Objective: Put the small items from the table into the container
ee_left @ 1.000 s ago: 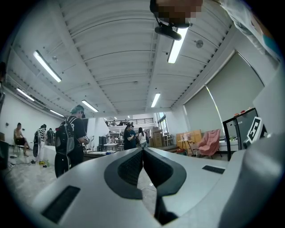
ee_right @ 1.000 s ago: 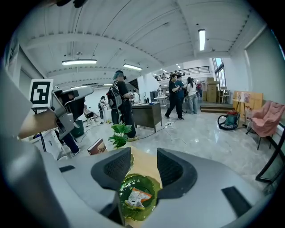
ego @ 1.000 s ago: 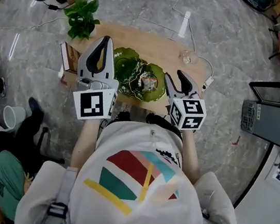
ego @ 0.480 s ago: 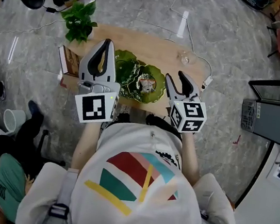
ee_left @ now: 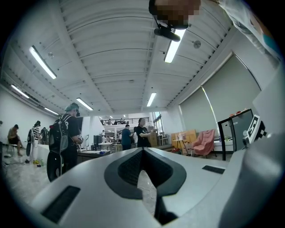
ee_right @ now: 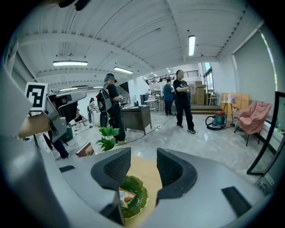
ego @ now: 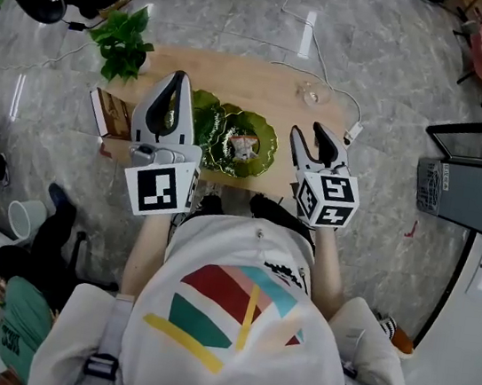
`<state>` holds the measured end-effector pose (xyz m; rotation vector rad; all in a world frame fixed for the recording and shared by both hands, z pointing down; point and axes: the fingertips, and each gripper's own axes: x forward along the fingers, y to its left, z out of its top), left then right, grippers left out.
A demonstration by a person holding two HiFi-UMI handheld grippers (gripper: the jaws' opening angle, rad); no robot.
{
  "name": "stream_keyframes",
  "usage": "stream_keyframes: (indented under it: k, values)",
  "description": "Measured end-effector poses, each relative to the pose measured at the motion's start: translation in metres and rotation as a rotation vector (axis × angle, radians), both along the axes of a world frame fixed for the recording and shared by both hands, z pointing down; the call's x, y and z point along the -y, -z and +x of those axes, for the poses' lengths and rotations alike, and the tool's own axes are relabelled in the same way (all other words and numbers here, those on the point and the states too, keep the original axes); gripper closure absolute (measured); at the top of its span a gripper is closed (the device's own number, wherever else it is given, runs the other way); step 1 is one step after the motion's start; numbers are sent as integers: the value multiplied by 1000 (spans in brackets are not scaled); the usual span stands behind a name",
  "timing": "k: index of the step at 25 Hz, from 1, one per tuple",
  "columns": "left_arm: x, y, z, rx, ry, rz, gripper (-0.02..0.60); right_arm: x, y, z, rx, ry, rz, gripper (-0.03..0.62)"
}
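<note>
Container (ego: 272, 140) held 1 packet (ego: 242, 148). Near it the right gripper (ego: 308, 132) hovered, fingers apart, likely ready to pick; the left gripper (ego: 178, 77) had its fingers closed, empty.

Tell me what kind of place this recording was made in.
Probably a big open-plan office or lab hall: strip lights on a high ceiling, a polished stone floor, people standing near a desk, and a wooden table set up in the open.
</note>
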<state>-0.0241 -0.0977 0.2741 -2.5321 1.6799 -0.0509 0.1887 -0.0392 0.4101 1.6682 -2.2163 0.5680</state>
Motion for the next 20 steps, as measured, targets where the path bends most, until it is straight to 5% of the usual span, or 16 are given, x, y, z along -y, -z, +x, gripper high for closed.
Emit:
stream_keyframes:
  k: [5, 8, 20]
  values:
    - [6, -10, 32, 13, -54, -26, 574, -4, -26, 60, -4, -145, -43, 405]
    - [6, -28, 52, 28, -95, -74, 572, -6, -65, 94, -17, -208, -84, 352]
    - [14, -130, 135, 33, -91, -265, 572, -5, -313, 185, -74, -206, -547, 352]
